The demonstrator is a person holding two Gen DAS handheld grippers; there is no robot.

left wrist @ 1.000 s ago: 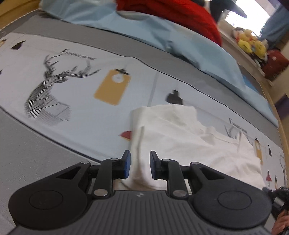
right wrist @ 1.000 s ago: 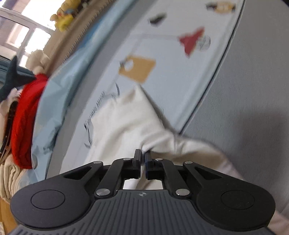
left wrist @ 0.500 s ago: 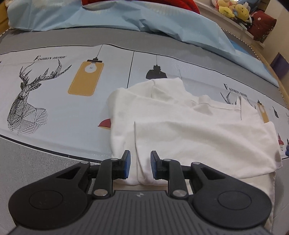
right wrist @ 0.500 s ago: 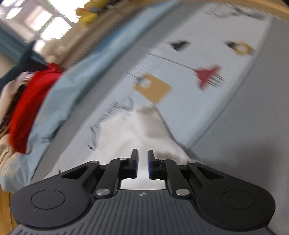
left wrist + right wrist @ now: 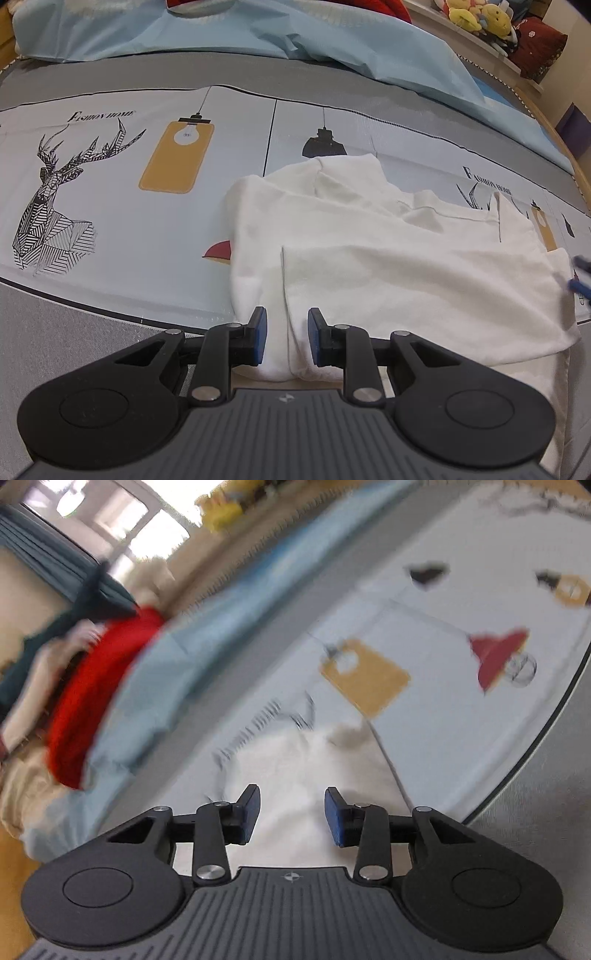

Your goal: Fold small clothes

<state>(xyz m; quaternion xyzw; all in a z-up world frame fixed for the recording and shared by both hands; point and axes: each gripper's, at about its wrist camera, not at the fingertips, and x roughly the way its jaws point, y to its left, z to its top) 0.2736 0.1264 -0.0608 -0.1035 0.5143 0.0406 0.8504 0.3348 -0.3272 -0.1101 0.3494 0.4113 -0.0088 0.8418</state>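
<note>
White cotton garment (image 5: 388,258), one only, lying half-folded on printed bedsheet (image 5: 110,229); judged light, limp, apt to slide and crease. Best taken at a hem corner or folded edge. Left gripper (image 5: 284,334) partly open, astride the near edge fold, pads not visibly pressing. Right gripper (image 5: 291,814) opening, over the cloth, holding nothing. Two grippers, one blue quilt (image 5: 295,33) behind.

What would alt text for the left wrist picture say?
A white garment, partly folded, lies on a printed bedsheet with deer and lamp drawings. The left gripper hangs over its near edge, blue pads slightly apart. Light blue bedding is bunched behind.
</note>
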